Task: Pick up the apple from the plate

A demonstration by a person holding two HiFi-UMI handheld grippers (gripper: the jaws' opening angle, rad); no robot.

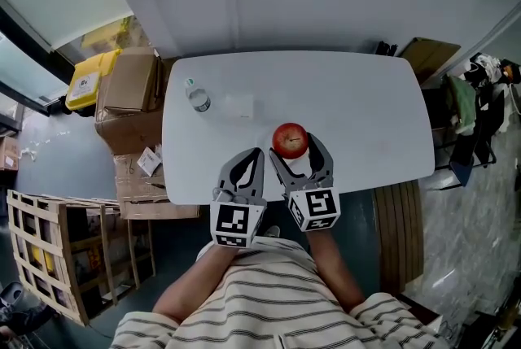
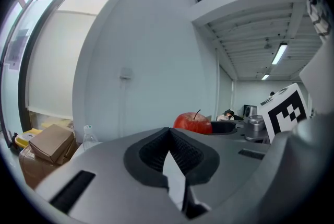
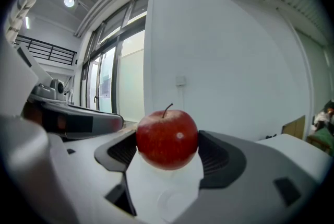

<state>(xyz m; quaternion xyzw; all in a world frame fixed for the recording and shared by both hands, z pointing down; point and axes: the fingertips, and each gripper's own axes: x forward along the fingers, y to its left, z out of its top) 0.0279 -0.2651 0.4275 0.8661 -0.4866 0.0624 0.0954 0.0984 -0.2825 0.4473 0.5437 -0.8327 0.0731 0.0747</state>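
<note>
The right gripper [image 3: 167,151] clasps the apple [image 3: 167,137], hiding its sides

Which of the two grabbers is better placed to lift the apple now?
The right gripper. Its jaws sit on both sides of the apple and touch it, so it likely only needs to rise. The left gripper has its jaws together, empty, with the apple off to its right.

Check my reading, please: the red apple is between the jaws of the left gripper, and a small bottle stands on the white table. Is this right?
Only the gripper is wrong. The right gripper view shows the apple between the jaws of the right gripper, touched from both sides. The left gripper has its jaws together on nothing. The small bottle does stand on the white table.
</note>
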